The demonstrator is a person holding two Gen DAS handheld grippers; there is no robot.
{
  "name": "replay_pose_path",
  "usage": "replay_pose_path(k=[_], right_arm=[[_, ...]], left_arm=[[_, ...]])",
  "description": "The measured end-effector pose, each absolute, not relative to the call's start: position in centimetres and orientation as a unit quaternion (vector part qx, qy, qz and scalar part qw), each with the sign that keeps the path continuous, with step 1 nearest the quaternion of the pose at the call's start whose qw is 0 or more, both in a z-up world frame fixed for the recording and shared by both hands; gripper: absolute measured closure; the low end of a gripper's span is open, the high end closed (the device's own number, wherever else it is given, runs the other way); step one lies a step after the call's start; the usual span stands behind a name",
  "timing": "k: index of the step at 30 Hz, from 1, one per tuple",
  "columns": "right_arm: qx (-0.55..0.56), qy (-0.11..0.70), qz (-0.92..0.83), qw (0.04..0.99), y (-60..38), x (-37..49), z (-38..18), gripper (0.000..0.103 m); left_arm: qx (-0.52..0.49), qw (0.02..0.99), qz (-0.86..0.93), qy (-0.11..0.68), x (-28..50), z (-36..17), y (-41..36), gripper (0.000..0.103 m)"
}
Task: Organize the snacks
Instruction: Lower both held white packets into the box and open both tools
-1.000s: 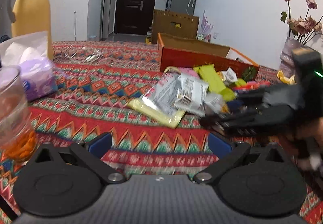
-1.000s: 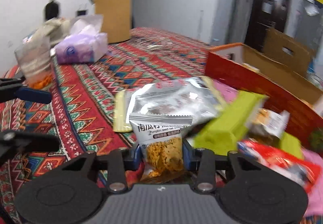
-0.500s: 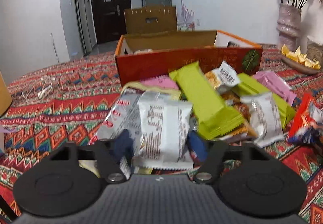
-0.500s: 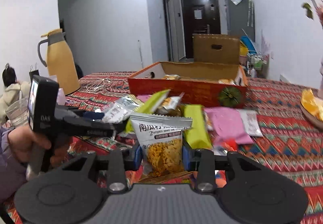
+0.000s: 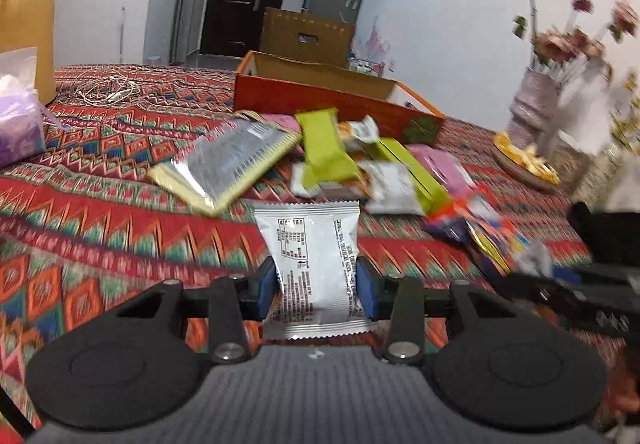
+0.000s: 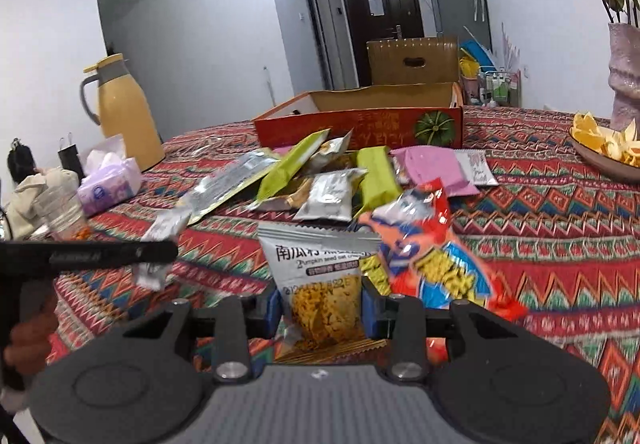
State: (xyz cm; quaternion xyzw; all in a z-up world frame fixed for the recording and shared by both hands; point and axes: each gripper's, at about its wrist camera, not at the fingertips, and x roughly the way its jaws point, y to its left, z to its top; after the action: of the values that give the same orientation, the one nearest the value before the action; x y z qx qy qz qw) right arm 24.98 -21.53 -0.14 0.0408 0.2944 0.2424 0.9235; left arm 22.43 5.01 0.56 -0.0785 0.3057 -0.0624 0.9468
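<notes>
Left gripper (image 5: 316, 284) clamped on one silver packet (image 5: 312, 264), printed back facing the camera, lifted clear of the patterned tablecloth (image 5: 100, 211). Right gripper (image 6: 322, 308) likewise closed tight around one pumpkin-seed packet (image 6: 320, 284), front label showing, with one red-and-orange crisp bag (image 6: 432, 264) leaning against its right side. Beyond both, a loose heap of snacks (image 6: 332, 179) just in front of one red cardboard box (image 6: 360, 127): two green bars, one large silver-and-yellow pouch, one pink pack, a few small silver sachets; exact total hard to count, since several overlap and motion blur smears the edges. Inside of the box mostly hidden behind its front wall. One yellow jug (image 6: 124, 111) and one purple tissue pack (image 6: 110, 185) off to the left, one vase (image 5: 536, 107) of dried flowers and one dish of yellow pieces (image 6: 604, 147) to the right, both cut off at the frame edge in the right wrist view.
</notes>
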Motion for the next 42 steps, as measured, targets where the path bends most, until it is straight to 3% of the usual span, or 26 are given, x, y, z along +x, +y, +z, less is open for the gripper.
replay_pose_path(k=[10, 19, 26, 31, 36, 42], right_arm=[[0.054, 0.274, 0.251, 0.927, -22.5, 21.3, 1.1, 0.066], [0.035, 0.235, 0.266, 0.934, -23.9, 25.1, 5.1, 0.066], [0.03, 0.213, 0.26, 0.941, -24.9, 36.7, 11.4, 0.066], [0.07, 0.251, 0.264, 0.929, -24.3, 50.0, 13.5, 0.066], [0.06, 0.346, 0.228, 0.908, -20.4, 63.9, 9.8, 0.066], [0.036, 0.454, 0.16, 0.876, -15.3, 74.6, 3.7, 0.065]], left_arm=[[-0.039, 0.958, -0.064, 0.278, 18.9, 3.3, 2.6, 0.062], [-0.03, 0.968, -0.105, 0.228, 24.5, 9.0, 2.0, 0.062], [0.004, 0.979, -0.105, 0.175, 36.9, 14.2, 1.5, 0.062], [-0.008, 0.972, -0.105, 0.212, 49.0, 14.4, 1.8, 0.061], [-0.004, 0.952, -0.085, 0.295, 61.5, 10.2, 2.0, 0.062], [-0.015, 0.93, -0.045, 0.364, 70.0, 4.6, 2.5, 0.061]])
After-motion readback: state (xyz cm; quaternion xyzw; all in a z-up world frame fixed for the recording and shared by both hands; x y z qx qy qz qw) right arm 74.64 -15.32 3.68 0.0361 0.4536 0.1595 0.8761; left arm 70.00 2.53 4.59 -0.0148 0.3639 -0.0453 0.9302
